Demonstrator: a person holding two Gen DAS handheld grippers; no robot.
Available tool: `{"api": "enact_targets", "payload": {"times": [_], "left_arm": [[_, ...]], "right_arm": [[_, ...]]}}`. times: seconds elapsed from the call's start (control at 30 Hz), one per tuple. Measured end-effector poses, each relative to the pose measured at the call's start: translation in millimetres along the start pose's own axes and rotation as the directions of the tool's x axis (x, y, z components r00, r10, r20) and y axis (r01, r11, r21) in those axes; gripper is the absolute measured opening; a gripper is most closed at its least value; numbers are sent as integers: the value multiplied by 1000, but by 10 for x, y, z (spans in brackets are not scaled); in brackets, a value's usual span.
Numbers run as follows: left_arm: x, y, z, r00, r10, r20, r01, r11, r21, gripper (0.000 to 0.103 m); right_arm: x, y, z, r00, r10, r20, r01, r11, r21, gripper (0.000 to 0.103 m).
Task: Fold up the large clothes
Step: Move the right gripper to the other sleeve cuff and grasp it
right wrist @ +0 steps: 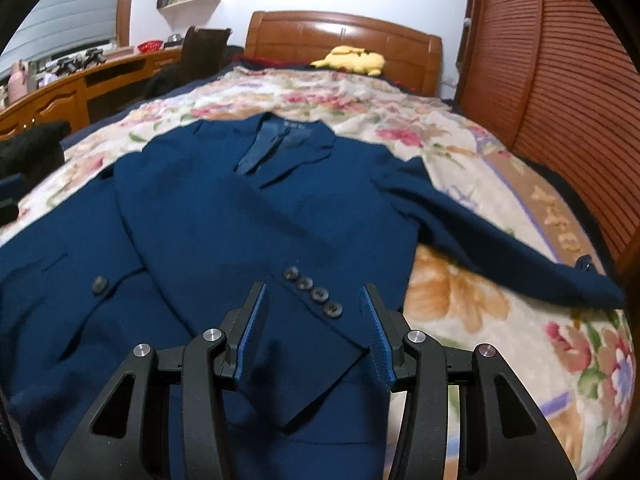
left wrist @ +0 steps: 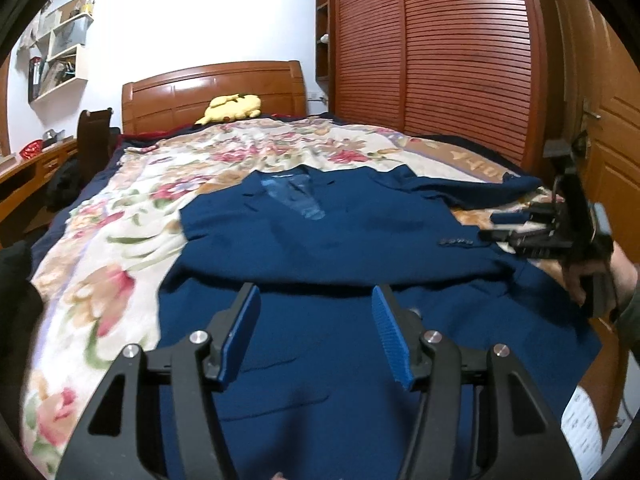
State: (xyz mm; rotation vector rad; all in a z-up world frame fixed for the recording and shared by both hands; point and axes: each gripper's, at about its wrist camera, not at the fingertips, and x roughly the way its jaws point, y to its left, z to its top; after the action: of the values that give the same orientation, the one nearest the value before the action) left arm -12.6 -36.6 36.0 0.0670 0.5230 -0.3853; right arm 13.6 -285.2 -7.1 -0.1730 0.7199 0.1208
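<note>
now left tool (left wrist: 316, 312) spread above blue jacket (left wrist: 320, 240), right tool (right wrist: 314, 312) spread, tilted down over sleeve cuff (right wrist: 320, 320)

Jacket (right wrist: 248, 216) lies flat on the blanket (right wrist: 460, 288), collar toward the headboard (right wrist: 344, 36); one sleeve folded across its front, the other stretched right; plush toy (right wrist: 352, 60) sits before the headboard
</note>
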Motion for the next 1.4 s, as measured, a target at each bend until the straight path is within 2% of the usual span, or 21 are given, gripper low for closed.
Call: {"api": "enact_targets", "payload": {"times": [0.43, 0.7, 0.9, 1.1, 1.2, 1.4], "left_arm": [[486, -280, 247, 999, -35, -27, 35, 999, 15, 58], [726, -400, 280, 998, -50, -47, 51, 998, 21, 58], [773, -438, 242, 998, -54, -44, 55, 998, 18, 58], [741, -435, 224, 998, -63, -28, 64, 998, 15, 58], [744, -426, 219, 997, -67, -28, 67, 998, 13, 58], [755, -423, 208, 997, -69, -32, 70, 997, 19, 58]], "right_arm": [[1, -416, -155, 999, -33, -11, 33, 998, 44, 48], [-99, -821, -186, 995, -95, -2, 95, 993, 76, 48], [-180, -1275, -140, 987, -159, 15, 156, 980, 124, 49], [-228, -1886, -85, 966, -259, 8, 253, 952, 170, 63], [-197, -2259, -56, 944, -329, -28, 328, 923, 202, 64], [-169, -2840, -71, 906, -414, -85, 421, 869, 259, 64]]}}
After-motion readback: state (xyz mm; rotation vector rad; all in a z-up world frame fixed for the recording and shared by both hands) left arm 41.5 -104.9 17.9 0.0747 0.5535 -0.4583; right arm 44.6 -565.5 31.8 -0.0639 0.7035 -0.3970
